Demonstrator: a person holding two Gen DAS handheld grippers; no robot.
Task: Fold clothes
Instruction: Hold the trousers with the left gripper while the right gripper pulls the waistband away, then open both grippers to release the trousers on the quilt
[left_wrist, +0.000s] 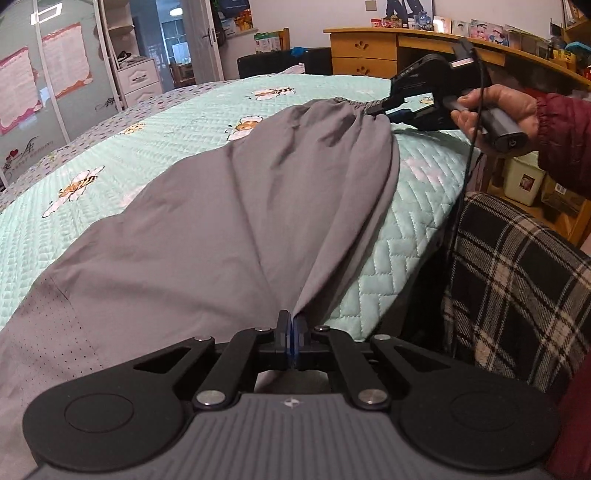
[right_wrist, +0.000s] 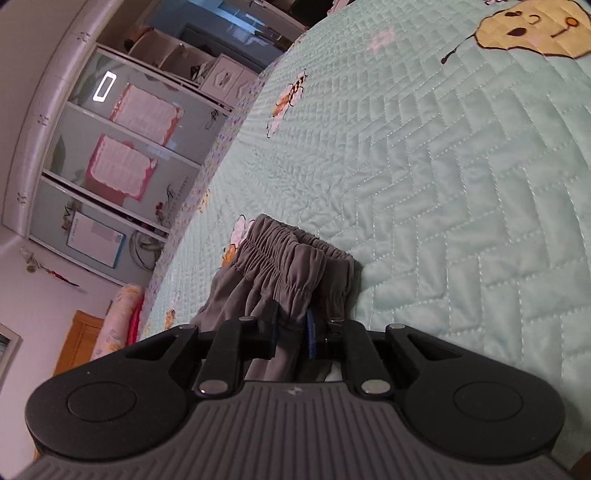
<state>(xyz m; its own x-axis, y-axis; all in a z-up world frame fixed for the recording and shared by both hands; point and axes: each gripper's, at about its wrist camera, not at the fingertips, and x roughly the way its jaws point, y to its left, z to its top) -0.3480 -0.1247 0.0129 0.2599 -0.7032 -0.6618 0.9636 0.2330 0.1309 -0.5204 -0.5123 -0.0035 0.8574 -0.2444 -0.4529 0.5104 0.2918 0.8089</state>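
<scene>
While trousers (left_wrist: 229, 221) lie on quilt (left_wrist: 155, 122), lower end cut off by frame. One garment, two grippers: left gripper (left_wrist: 292, 326) pinches fold; right gripper (right_wrist: 291, 328) clamps waistband (right_wrist: 280, 254).

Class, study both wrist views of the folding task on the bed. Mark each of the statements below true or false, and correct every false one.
1. The left gripper is shut on the grey trousers. True.
2. The right gripper grips a trouser leg hem. False: it holds the elastic waistband.
3. The trousers lie on a plain white sheet. False: the green quilted bedspread has bee pictures.
4. A hand holds the right gripper near a wooden desk. True.
</scene>
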